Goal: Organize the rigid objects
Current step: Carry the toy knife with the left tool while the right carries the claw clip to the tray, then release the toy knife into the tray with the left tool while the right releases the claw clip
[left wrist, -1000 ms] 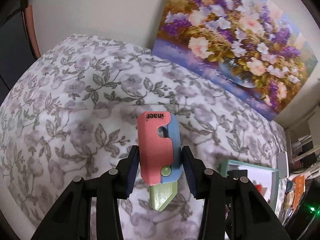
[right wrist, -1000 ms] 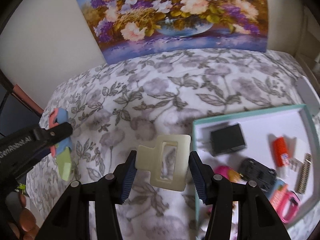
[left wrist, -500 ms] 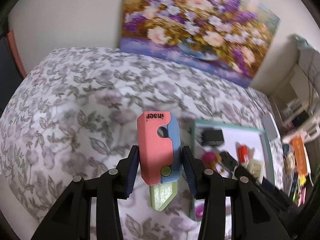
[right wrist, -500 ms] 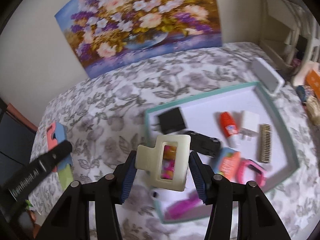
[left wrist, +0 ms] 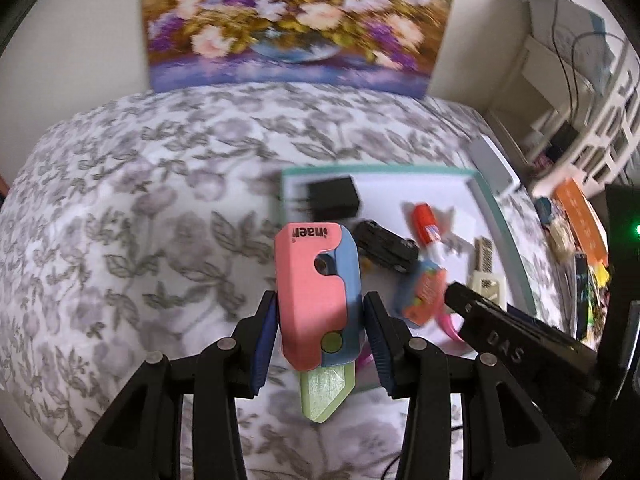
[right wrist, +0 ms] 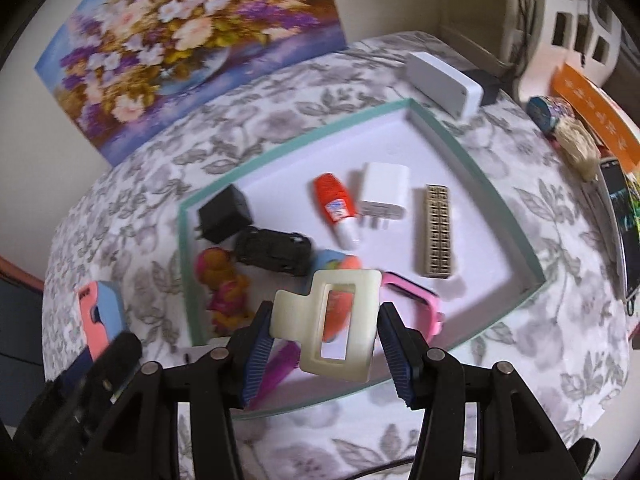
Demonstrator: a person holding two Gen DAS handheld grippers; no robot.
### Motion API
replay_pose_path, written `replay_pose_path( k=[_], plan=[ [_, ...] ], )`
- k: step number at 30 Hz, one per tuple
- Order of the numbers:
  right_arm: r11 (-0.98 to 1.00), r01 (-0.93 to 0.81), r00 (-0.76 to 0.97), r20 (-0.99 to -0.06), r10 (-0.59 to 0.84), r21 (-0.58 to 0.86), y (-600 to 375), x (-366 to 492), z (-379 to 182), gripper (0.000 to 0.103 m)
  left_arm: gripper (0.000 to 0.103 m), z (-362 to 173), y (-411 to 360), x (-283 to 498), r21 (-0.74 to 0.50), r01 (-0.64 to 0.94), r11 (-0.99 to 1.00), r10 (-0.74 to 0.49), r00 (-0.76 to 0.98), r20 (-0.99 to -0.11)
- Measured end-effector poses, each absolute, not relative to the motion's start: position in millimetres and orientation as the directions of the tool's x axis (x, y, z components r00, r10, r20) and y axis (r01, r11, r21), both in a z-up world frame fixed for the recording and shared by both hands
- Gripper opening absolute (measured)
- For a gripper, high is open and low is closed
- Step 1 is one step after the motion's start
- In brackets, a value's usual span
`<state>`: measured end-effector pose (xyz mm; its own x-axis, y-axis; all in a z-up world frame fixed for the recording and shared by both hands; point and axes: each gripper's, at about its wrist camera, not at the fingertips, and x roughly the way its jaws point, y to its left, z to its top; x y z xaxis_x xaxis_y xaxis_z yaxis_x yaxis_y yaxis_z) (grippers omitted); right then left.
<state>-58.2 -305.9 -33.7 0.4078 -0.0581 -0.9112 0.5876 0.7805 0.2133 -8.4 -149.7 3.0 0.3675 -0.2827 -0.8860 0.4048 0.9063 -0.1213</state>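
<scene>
Floral bedspread (left wrist: pixel 140 208) covers a bed, with a flower painting (left wrist: pixel 296 20) leaning against the wall behind it. On the bedspread sits a shallow tray (right wrist: pixel 476 168) with a teal rim and white floor. Inside the tray lie a black charger (right wrist: pixel 225 214), a black toy car (right wrist: pixel 274 250), a small doll (right wrist: pixel 222 280), an orange-capped glue bottle (right wrist: pixel 336 206), a white plug (right wrist: pixel 384 192), a beige comb (right wrist: pixel 436 232) and a pink band (right wrist: pixel 416 300).

Left gripper (left wrist: pixel 322 336) clamps a pink and blue toy knife (left wrist: pixel 316 288) between its blue pads; a pale green blade sticks out below the handle. The knife hangs above the bedspread at the tray's left edge.

Right gripper (right wrist: pixel 324 332) clamps a cream hair clip (right wrist: pixel 336 326) by its sides, tilted, over the near part of the tray, above the pink band and an orange item. A white box (right wrist: pixel 444 84) rests beyond the tray's far corner.
</scene>
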Motion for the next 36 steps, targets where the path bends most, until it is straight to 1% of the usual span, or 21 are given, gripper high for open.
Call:
replay_pose_path(
  k=[5, 15, 27, 36],
  plan=[
    [0.782, 0.597, 0.389, -0.917, -0.084, 0.181, -316.2, -60.9, -36.6, 0.055, 0.045, -5.2, -166.6, -14.1, -0.107, 0.430, 0.896, -0.273, 0.345, -0.898],
    [0.771, 0.613, 0.371, -0.924, -0.089, 0.172, -325.9, -62.7, -43.4, 0.055, 0.045, -15.0, -182.3, -18.2, -0.066, 0.471, 0.880, -0.249, 0.337, -0.908],
    [0.775, 0.612, 0.355, -0.931, -0.087, 0.161, -323.2, -61.6, -48.3, 0.055, 0.045, -23.5, -187.9, -18.5, -0.063, 0.485, 0.872, -0.243, 0.319, -0.916],
    [0.773, 0.614, 0.352, -0.932, -0.086, 0.161, -322.8, -60.9, -49.8, 0.056, 0.046, -19.9, -186.3, -20.8, -0.051, 0.494, 0.868, -0.242, 0.330, -0.913]
  ],
)
